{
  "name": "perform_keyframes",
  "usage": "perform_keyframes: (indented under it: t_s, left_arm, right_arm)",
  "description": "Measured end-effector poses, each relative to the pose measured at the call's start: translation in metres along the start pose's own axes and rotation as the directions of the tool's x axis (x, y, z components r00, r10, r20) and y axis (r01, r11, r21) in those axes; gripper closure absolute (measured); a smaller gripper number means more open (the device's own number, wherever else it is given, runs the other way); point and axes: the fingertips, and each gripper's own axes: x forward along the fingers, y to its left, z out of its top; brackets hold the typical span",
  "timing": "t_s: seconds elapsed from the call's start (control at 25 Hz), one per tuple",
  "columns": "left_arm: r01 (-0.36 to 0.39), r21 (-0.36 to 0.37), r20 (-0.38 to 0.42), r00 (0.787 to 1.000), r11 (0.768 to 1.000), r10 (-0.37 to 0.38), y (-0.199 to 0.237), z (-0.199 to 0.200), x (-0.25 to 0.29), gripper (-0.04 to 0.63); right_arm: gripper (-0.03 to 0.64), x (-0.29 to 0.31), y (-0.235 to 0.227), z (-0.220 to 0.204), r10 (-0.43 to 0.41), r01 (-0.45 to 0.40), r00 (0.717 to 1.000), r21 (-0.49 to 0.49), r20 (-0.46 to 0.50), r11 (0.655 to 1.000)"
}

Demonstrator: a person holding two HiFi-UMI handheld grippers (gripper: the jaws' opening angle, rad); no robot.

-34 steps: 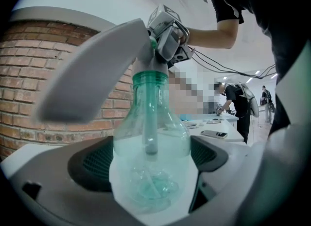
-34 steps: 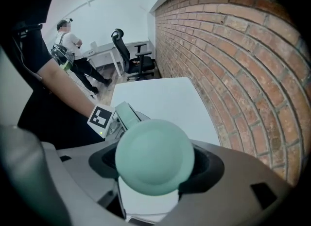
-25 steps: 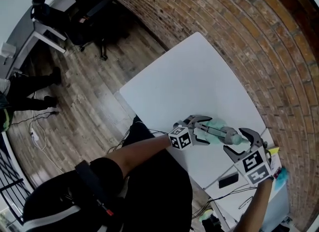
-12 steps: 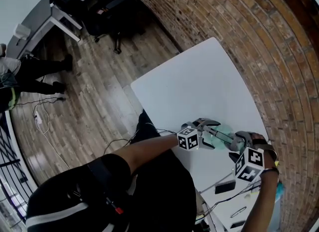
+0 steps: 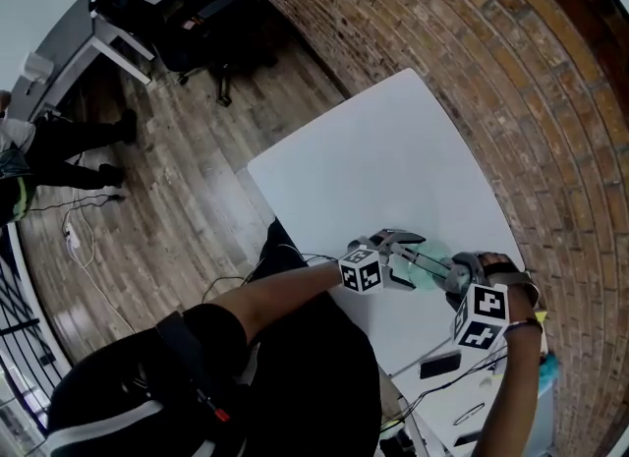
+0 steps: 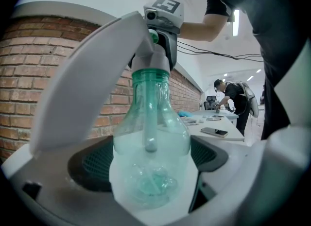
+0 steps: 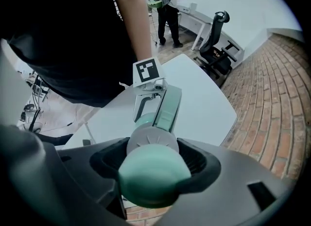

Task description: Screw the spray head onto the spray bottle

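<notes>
Left gripper [image 5: 405,257]: closed on the spray bottle [image 6: 150,142], one jaw against each side of the clear, green-tinted body, with the base toward the gripper's own camera.

Right gripper [image 5: 462,276]: closed on the spray head [image 7: 154,179] at the neck end of the spray bottle, with the ribbed white collar [image 7: 152,142] seated between the jaw pads and the green top nearest the camera.

Spray bottle: held roughly level between the two grippers, neck pointing away from the left gripper and toward the right one. Spray head in line with the neck, collar down over the green mouth of the spray bottle. Not possible to tell whether the thread is fully home. Dip tube [image 6: 150,118]: inside the spray bottle, running from the neck down toward the base.

Tabletop [image 5: 373,170]: white, directly below the spray bottle, which hangs over the corner nearest the person. Contact between spray bottle and tabletop: cannot tell.

Brick wall [image 5: 511,101]: on the far side of the spray bottle, along the tabletop edge.

Phone [image 5: 439,365]: dark, lying flat on a second white surface, nearer to the person than the spray bottle.

Wooden floor [image 5: 187,180]: well to the left of the spray bottle.
</notes>
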Motion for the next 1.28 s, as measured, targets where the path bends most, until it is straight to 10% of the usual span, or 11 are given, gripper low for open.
perform_keyframes:
  t_s: [0.36,0.8,1.0,1.28]
  left_arm:
    - [-0.007,-0.016,0.001,1.0,1.0,0.007,0.0,0.0,0.0,0.115]
    - [-0.022,-0.083,-0.004,1.0,0.996,0.022,0.0,-0.005,0.0,0.115]
    - [-0.029,-0.082,-0.025,0.999,0.996,0.027,0.0,-0.004,-0.001,0.115]
    - [-0.034,-0.072,0.02,0.999,0.997,0.035,0.001,0.017,-0.006,0.116]
  right_arm:
    - [0.316,-0.004,-0.006,0.0,-0.024,-0.005,0.996,0.307,0.091,0.952]
    - [0.314,-0.001,-0.012,-0.006,-0.101,-0.044,0.982,0.709,0.16,0.704]
    - [0.314,0.0,-0.013,-0.009,-0.127,-0.057,0.978,0.791,0.168,0.609]
    - [0.314,0.0,-0.013,-0.009,-0.117,-0.059,0.981,0.814,0.154,0.578]
